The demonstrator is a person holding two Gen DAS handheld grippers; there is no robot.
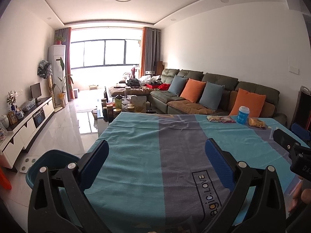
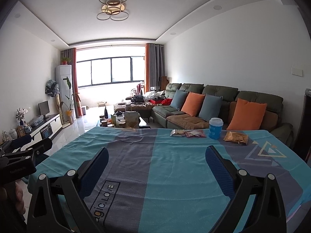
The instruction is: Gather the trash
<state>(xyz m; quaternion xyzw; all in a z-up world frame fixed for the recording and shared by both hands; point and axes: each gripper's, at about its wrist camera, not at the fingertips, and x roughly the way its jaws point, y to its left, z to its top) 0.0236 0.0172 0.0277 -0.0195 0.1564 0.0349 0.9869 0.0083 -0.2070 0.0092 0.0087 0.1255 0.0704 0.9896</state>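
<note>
On the far right part of the table's teal and grey cloth (image 2: 155,155) lie a silver snack wrapper (image 2: 177,132), a dark red wrapper (image 2: 195,134), a blue paper cup with a white lid (image 2: 215,128) standing upright, and a yellow wrapper (image 2: 236,137). They also show in the left wrist view: wrappers (image 1: 221,118), cup (image 1: 243,115), yellow wrapper (image 1: 257,122). My left gripper (image 1: 157,149) is open and empty over the near left of the table. My right gripper (image 2: 157,156) is open and empty over the near middle, well short of the trash.
A blue bin (image 1: 50,165) stands on the floor at the table's left front corner. Beyond the table is a glass coffee table with jars (image 1: 116,106), a green sofa with cushions (image 2: 204,104) on the right, and a TV cabinet (image 1: 25,120) along the left wall.
</note>
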